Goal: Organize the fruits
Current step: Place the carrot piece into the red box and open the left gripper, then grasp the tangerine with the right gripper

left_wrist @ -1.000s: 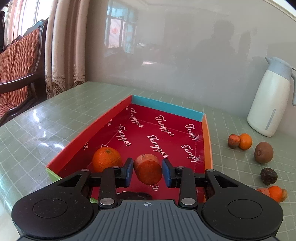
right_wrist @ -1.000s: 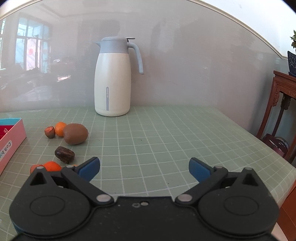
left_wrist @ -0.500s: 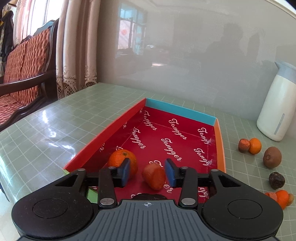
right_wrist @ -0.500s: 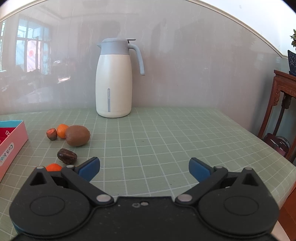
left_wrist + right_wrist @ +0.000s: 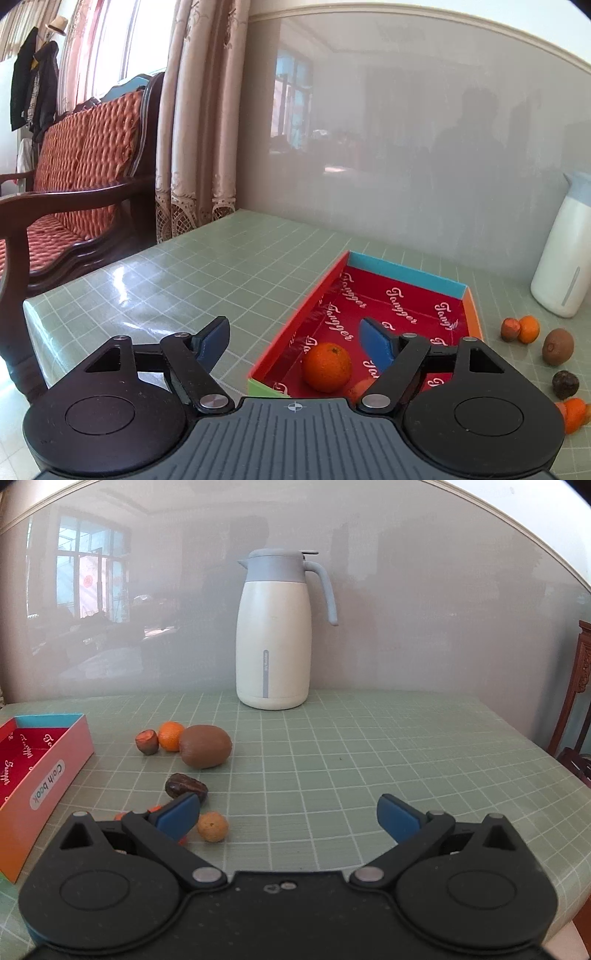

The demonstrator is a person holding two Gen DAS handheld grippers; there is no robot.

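Observation:
An open red-lined box (image 5: 406,274) lies on the green grid tabletop. Near its front end rest an orange (image 5: 327,366) and a reddish fruit (image 5: 360,387), the latter mostly hidden behind my right finger. My left gripper (image 5: 295,339) hovers over the box's near left corner, its jaws opening, with nothing between them. In the right wrist view my right gripper (image 5: 288,814) stands open and empty above the table. Loose fruit lies ahead and left of it: a kiwi (image 5: 205,746), a small orange (image 5: 170,735), a red-brown fruit (image 5: 147,741), a dark date (image 5: 185,787) and a tan round fruit (image 5: 212,826).
A white thermos jug (image 5: 273,638) stands at the back against the wall. The box's pink side (image 5: 48,779) borders the loose fruit on the left. A wooden cushioned bench (image 5: 74,166) and curtains lie beyond the table's left edge. More orange pieces (image 5: 574,413) sit near the table front.
My left gripper has let go of the reddish fruit, which now lies in the box, and has opened wide while drawing back and swinging left. The right gripper shifted slightly, bringing the tan fruit into view.

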